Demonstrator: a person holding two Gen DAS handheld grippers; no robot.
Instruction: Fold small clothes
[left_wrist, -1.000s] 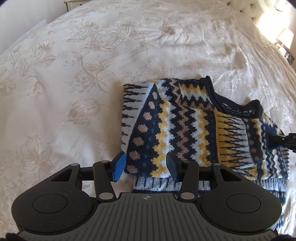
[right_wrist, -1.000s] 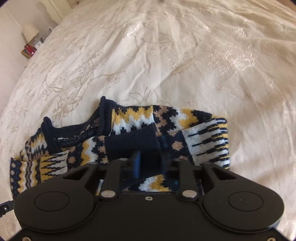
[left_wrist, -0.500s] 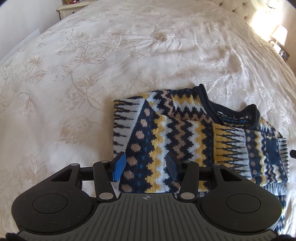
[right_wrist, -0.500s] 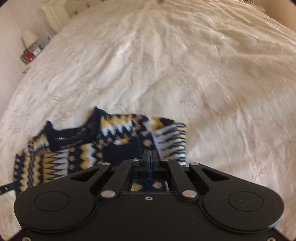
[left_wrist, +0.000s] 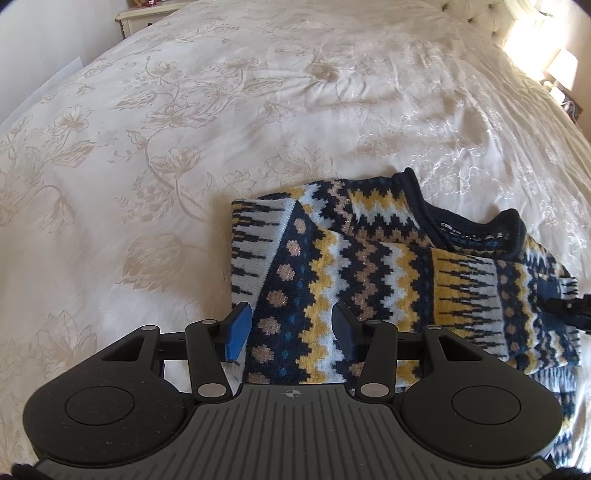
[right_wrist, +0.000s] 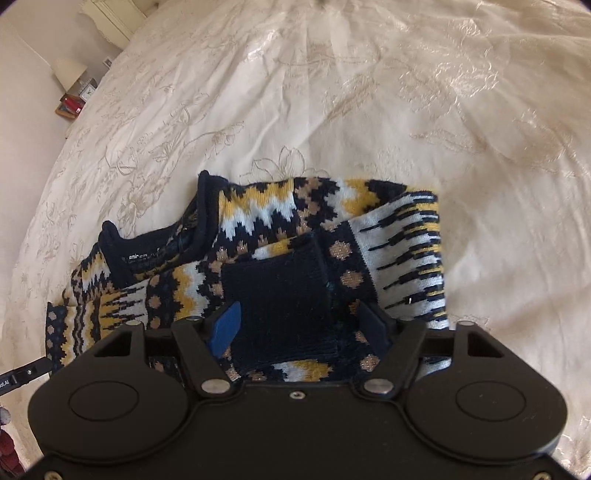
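A navy, yellow and white patterned knit sweater (left_wrist: 369, 266) lies folded on the cream floral bedspread (left_wrist: 147, 147). Both sleeves are laid across its body. My left gripper (left_wrist: 290, 330) hovers open over the sweater's left part, with nothing pinched between its pads. My right gripper (right_wrist: 300, 326) is opening. The navy sleeve cuff (right_wrist: 277, 295) lies between its parted pads, resting on the sweater (right_wrist: 258, 206), and neither pad presses on it. The right gripper's tip shows at the right edge of the left wrist view (left_wrist: 569, 308).
The bedspread stretches wide beyond the sweater on all sides. A tufted headboard (left_wrist: 476, 18) and a lamp (left_wrist: 563, 68) stand at one end. A white cabinet (left_wrist: 140, 18) stands by the far corner. A nightstand with a lamp (right_wrist: 70, 74) is beside the bed.
The right gripper's jaws were closed on the navy cuff and now stand apart, leaving the cuff lying on the sweater. The left gripper has stayed open over the sweater's left part.
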